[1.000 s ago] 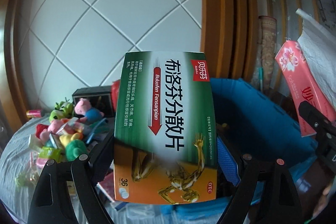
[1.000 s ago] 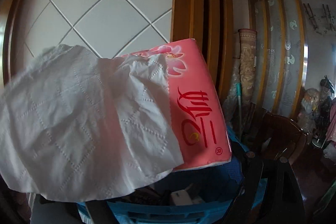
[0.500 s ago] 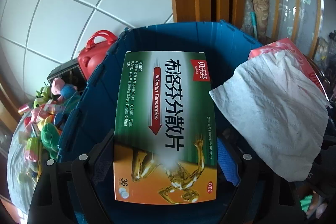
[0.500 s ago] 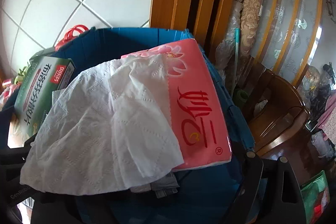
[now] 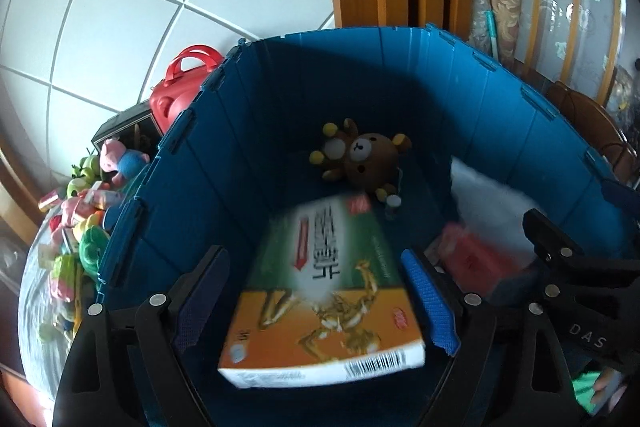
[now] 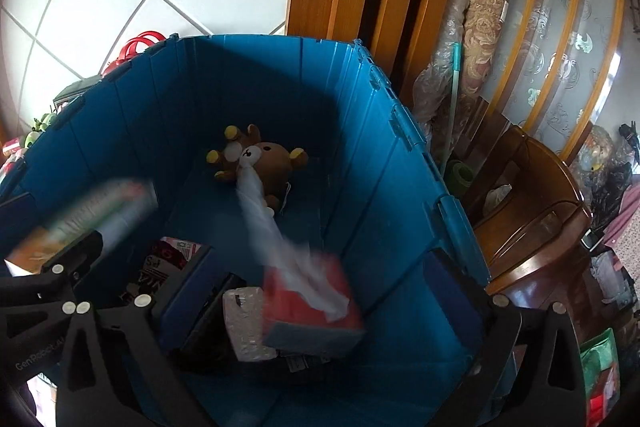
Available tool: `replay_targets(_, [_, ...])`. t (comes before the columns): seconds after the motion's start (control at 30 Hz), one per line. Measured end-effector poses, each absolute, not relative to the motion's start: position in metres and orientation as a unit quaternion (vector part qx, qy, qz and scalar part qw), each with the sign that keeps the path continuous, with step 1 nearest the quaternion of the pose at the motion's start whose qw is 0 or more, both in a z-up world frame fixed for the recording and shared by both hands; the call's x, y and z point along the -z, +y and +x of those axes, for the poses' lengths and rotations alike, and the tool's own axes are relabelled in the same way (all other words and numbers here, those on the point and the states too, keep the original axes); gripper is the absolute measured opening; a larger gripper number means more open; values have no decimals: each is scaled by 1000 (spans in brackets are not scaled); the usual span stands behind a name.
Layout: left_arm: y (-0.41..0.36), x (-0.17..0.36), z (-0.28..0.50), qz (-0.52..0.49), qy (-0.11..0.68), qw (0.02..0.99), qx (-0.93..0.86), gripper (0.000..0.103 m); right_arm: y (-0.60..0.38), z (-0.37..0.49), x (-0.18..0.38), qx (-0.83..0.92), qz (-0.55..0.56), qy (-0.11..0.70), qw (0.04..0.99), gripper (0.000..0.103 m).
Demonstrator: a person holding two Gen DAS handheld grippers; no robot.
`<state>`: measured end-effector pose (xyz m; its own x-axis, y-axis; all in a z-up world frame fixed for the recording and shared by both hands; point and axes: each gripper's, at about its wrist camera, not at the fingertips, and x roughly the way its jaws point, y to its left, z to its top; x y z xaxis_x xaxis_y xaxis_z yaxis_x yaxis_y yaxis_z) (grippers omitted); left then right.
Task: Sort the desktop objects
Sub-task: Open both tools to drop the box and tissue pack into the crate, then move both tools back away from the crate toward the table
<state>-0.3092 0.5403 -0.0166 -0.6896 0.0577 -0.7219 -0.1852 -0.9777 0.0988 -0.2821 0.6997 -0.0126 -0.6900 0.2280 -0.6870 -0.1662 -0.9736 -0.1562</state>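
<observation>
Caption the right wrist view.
Open right claw over the blue bin; blurred tissue pack mid-drop above a bear.

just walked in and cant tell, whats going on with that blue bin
A person is sorting desk clutter with a handheld gripper in each hand. Both grippers are open over the blue crate: the left gripper has let go of a green and orange medicine box, the right gripper of a pink tissue pack. Both are motion-blurred, apparently dropping in. A brown plush bear already lies inside.

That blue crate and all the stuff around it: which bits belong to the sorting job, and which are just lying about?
In the job:
blue crate
medicine box
pink tissue pack
bear plush
toy pile

Just lying about:
red case
rolled rug
wooden chair
</observation>
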Motion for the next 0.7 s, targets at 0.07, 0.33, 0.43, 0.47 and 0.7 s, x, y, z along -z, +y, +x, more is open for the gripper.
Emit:
replay_targets(0.07, [539, 16, -309, -392, 76, 67, -914, 89, 700, -281, 13, -917, -381, -40, 107, 103])
replay_targets(0.33, [538, 16, -307, -393, 75, 66, -914, 89, 703, -276, 14, -917, -382, -36, 106, 103])
replay_targets(0.43, [539, 16, -306, -392, 76, 68, -914, 89, 702, -273, 12, -918, -380, -34, 106, 103])
replay_targets(0.47, [539, 15, -305, -391, 77, 69, -915, 89, 700, -272, 11, -919, -378, -33, 106, 103])
replay_targets(0.7, [529, 4, -294, -369, 79, 69, -923, 89, 692, -262, 5, -923, -370, -24, 103, 103])
